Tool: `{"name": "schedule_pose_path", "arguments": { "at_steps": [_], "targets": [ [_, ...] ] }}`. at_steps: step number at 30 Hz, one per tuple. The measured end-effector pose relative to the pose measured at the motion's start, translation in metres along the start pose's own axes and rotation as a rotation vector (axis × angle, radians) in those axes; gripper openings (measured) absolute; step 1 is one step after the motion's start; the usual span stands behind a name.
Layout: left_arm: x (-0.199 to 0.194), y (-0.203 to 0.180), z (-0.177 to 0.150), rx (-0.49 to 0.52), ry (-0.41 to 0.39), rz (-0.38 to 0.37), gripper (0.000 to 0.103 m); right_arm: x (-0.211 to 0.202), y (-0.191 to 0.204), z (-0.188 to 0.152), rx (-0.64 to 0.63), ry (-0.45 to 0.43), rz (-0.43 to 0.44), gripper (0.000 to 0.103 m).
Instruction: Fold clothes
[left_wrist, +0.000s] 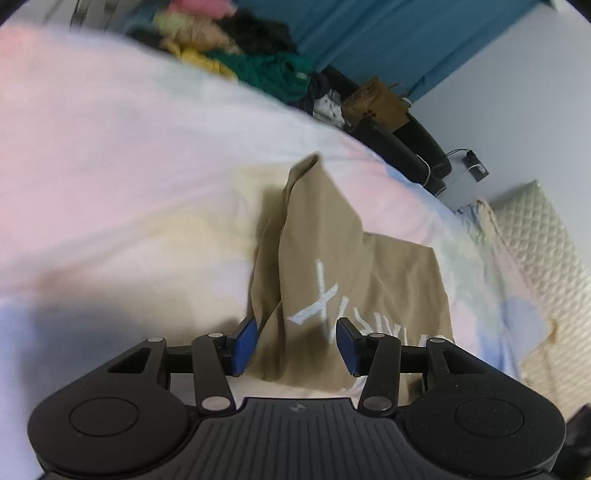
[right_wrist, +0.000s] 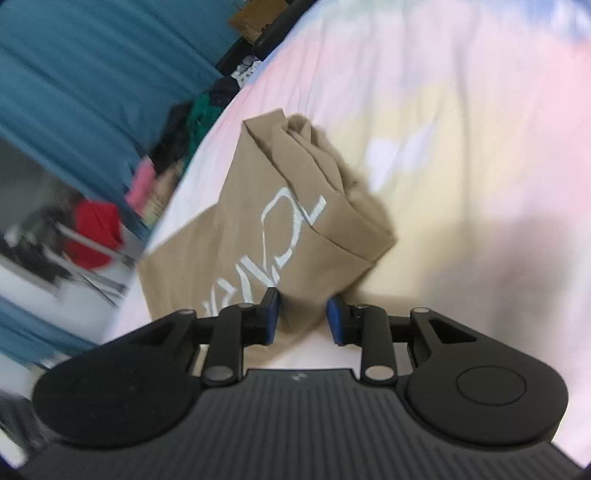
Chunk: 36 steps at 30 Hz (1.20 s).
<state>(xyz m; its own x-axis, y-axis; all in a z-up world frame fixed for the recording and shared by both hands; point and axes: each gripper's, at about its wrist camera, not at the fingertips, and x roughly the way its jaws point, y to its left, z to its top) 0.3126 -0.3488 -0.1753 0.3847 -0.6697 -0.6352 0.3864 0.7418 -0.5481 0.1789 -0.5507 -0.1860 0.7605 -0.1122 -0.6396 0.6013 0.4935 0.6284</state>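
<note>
A tan T-shirt with white lettering (left_wrist: 343, 266) lies on the pastel bedsheet (left_wrist: 129, 166), with one side folded over its front. My left gripper (left_wrist: 297, 345) is open just above its near edge, blue pads either side of a raised fold. In the right wrist view the same shirt (right_wrist: 266, 221) lies ahead, its sleeve bunched along the right side. My right gripper (right_wrist: 302, 319) is open, jaws astride the shirt's near corner; whether it touches the cloth I cannot tell.
A heap of coloured clothes (left_wrist: 236, 55) lies at the bed's far edge, also in the right wrist view (right_wrist: 177, 147). Teal curtain (left_wrist: 388, 37) behind. A cardboard box (left_wrist: 373, 99) and dark chair sit beyond the bed. A quilted cream headboard (left_wrist: 543, 258) stands right.
</note>
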Motion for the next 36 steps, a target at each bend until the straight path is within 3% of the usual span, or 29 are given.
{"name": "schedule_pose_path", "arguments": {
  "at_steps": [8, 10, 11, 12, 14, 18, 24, 31, 36],
  "targets": [
    [-0.114, -0.06, -0.006, 0.159, -0.12, 0.01, 0.068, -0.113, 0.045, 0.002, -0.263, -0.121, 0.032, 0.032],
    [-0.14, -0.081, -0.01, 0.218, -0.152, 0.026, 0.075, -0.138, 0.057, 0.001, -0.316, -0.159, 0.037, 0.038],
    [-0.155, -0.092, -0.012, 0.247, -0.171, 0.029, 0.078, -0.152, 0.062, 0.0, -0.338, -0.179, 0.049, 0.05],
    [-0.169, -0.104, -0.015, 0.275, -0.191, 0.031, 0.083, -0.166, 0.066, -0.002, -0.357, -0.2, 0.063, 0.072],
    [-0.199, -0.121, -0.024, 0.341, -0.238, 0.029, 0.091, -0.192, 0.075, -0.008, -0.393, -0.246, 0.083, 0.089],
    [-0.258, -0.147, -0.049, 0.435, -0.317, 0.019, 0.103, -0.237, 0.087, -0.021, -0.45, -0.291, 0.126, 0.088],
    [-0.316, -0.162, -0.083, 0.515, -0.423, 0.051, 0.103, -0.282, 0.092, -0.049, -0.496, -0.307, 0.16, 0.088],
    [-0.36, -0.158, -0.127, 0.581, -0.498, 0.093, 0.103, -0.31, 0.092, -0.105, -0.651, -0.406, 0.137, 0.088],
    [-0.367, -0.136, -0.151, 0.582, -0.489, 0.065, 0.103, -0.311, 0.082, -0.131, -0.665, -0.449, 0.12, 0.088]
  ]
}}
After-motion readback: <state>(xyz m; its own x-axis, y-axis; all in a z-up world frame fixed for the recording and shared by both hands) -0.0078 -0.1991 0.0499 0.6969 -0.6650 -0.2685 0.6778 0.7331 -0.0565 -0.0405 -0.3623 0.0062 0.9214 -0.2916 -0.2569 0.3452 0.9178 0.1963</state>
